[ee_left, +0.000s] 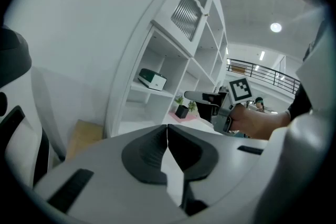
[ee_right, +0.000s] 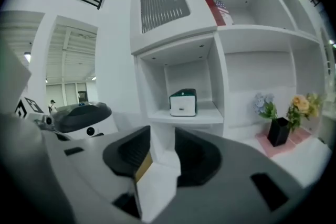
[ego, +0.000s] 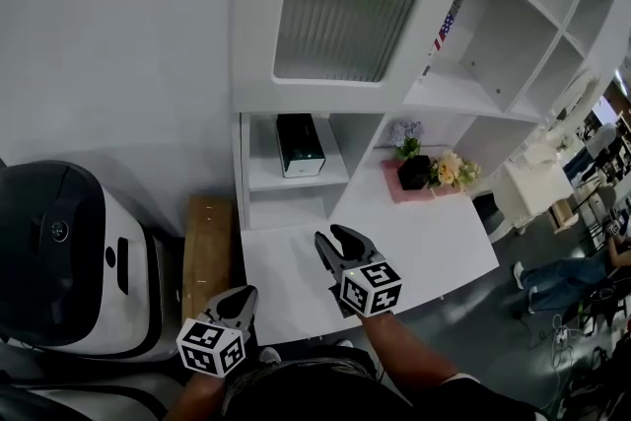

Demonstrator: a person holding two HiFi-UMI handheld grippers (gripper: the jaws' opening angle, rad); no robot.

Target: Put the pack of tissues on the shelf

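The pack of tissues (ego: 299, 145), a white box with a dark green top, stands in the low cubby of the white shelf unit (ego: 258, 94); it also shows in the left gripper view (ee_left: 152, 80) and the right gripper view (ee_right: 183, 102). My right gripper (ego: 333, 240) hovers over the white tabletop in front of that cubby, well short of the box, jaws apart with nothing between them (ee_right: 163, 136). My left gripper (ego: 243, 299) stays low at the table's near left corner, its jaws touching at the tips (ee_left: 167, 128) and empty.
A black pot of flowers (ego: 419, 171) sits on a pink mat at the back of the white table (ego: 444, 246). A large white and black machine (ego: 69, 251) and a wooden box (ego: 207, 251) stand to the left. A seated person (ego: 567, 276) is at the far right.
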